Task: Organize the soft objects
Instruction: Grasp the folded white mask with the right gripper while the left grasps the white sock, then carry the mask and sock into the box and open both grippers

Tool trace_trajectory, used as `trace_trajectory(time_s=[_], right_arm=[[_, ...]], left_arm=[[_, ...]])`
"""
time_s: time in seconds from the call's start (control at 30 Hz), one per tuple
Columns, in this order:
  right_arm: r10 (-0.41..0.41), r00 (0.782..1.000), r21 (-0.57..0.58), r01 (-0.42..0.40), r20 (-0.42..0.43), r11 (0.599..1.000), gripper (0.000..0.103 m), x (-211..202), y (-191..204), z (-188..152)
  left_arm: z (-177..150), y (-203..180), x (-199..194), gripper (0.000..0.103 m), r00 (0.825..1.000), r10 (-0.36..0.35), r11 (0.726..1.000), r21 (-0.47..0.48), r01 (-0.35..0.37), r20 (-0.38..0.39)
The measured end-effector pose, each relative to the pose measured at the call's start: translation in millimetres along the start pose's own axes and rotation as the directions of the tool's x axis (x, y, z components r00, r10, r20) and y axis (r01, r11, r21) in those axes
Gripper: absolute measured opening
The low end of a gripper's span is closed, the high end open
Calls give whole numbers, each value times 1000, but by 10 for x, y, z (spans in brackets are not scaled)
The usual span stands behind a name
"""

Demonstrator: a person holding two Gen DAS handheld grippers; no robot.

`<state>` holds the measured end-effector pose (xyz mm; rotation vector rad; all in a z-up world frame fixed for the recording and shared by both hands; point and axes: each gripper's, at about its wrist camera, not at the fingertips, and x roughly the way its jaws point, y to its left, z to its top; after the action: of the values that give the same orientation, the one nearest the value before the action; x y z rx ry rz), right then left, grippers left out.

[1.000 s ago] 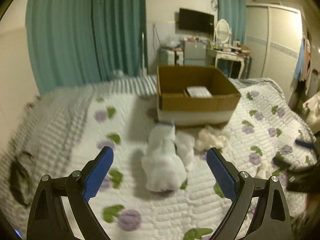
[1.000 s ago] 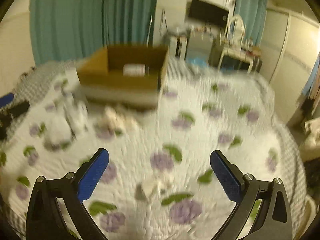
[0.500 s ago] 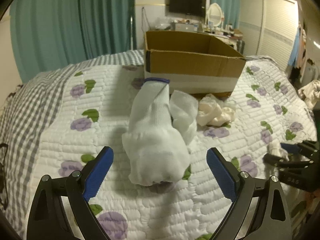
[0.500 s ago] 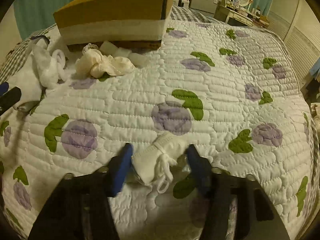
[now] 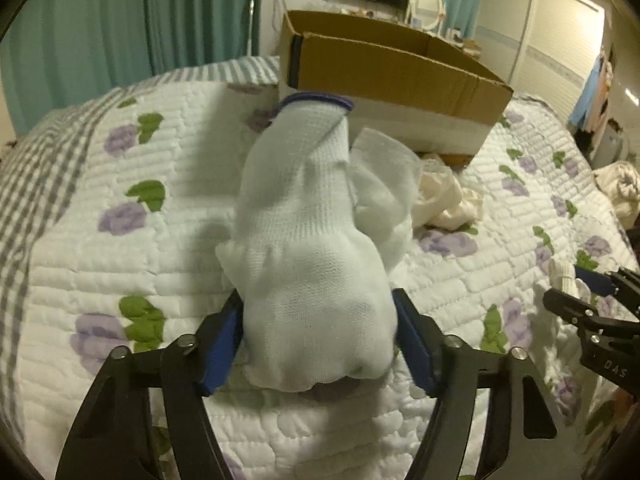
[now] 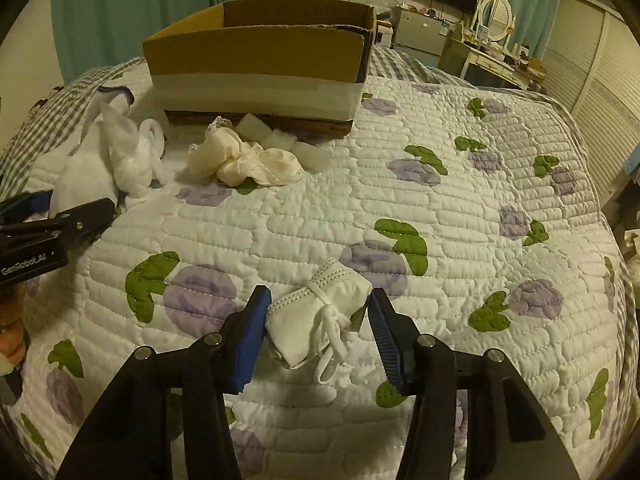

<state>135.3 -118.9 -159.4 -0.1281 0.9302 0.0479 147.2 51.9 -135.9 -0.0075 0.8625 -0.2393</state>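
Note:
A white knit glove with a blue cuff lies on the quilted bed, and my left gripper is shut on its near end. The glove also shows in the right wrist view. A folded white face mask with ear loops lies between the blue pads of my right gripper, which are closing around it; the left pad touches it and a small gap shows at the right. A cardboard box stands open at the back of the bed.
A crumpled white cloth lies next to the glove. A cream fabric bundle and white foam blocks lie in front of the box. A wardrobe and a dressing table stand beyond the bed.
Both grippers came down to the bed and closed from wide open. The left one took hold of the glove; the right one closed in around the mask.

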Motion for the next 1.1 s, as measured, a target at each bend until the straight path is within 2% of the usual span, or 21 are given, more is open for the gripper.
trace_trajectory(time_s=[0.17,0.43,0.57,0.77,0.87,1.1], right_arm=[[26,999,20,-27,22,999,50,-81,-19,-6],[74,991,23,-77,109,997,50,-461,69,11],[90,982,24,-95,166,995,50,-717,79,36],[121,958,6,-127,260,992,50,-1125,86,122],[132,941,-10,-135,311,991,50,-1312,62,228],[145,901,-51,-136,408,989,50,-1590,-16,686]], left_arm=[[-20,-44,-120,55,1000,17,999,28,-17,20],[-80,-123,-583,54,994,74,996,38,-77,74],[-59,-167,-843,54,991,74,996,35,-79,107],[77,-295,-1235,54,983,81,995,49,-91,165],[193,-370,-1450,54,972,93,991,72,-110,214],[653,-535,-1683,54,956,60,989,116,-97,287]])
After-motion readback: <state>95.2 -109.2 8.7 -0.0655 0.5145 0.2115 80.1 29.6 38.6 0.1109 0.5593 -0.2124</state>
